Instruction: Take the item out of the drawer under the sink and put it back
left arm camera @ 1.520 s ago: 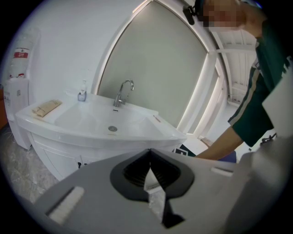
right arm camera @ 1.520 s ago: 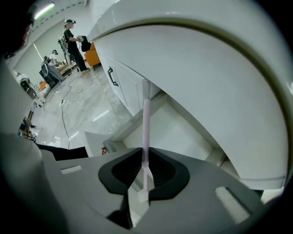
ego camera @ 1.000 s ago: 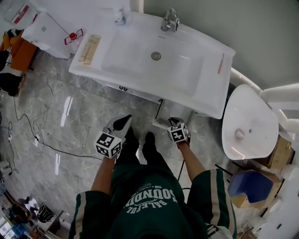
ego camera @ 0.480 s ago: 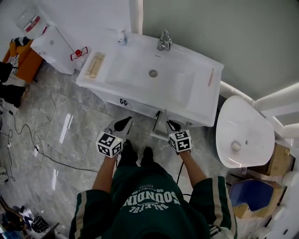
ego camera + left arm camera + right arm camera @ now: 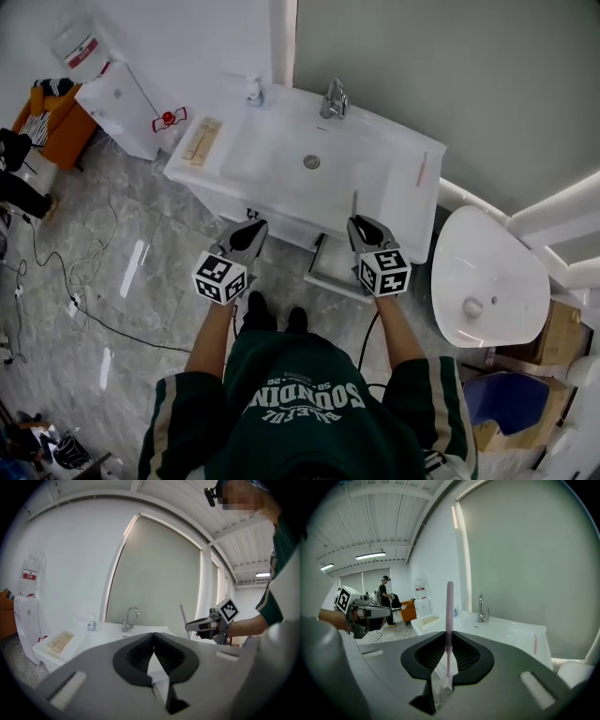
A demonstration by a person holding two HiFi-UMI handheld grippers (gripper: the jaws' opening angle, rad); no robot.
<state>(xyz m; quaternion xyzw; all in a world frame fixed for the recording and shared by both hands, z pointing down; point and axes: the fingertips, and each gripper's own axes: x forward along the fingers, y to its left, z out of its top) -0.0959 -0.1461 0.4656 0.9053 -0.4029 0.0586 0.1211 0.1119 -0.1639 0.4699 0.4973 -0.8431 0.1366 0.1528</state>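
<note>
Pink stick (image 5: 449, 616) is out, pinched upright in right gripper (image 5: 449, 637) jaws; left gripper (image 5: 153, 637) jaws pressed together, empty; drawer (image 5: 330, 274) open, return pending.

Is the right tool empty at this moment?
No, the right tool has its jaws closed on a thin pink stick that stands upright between them in the right gripper view.

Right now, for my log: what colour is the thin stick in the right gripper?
The stick is pale pink; the right gripper view shows it best.
</note>
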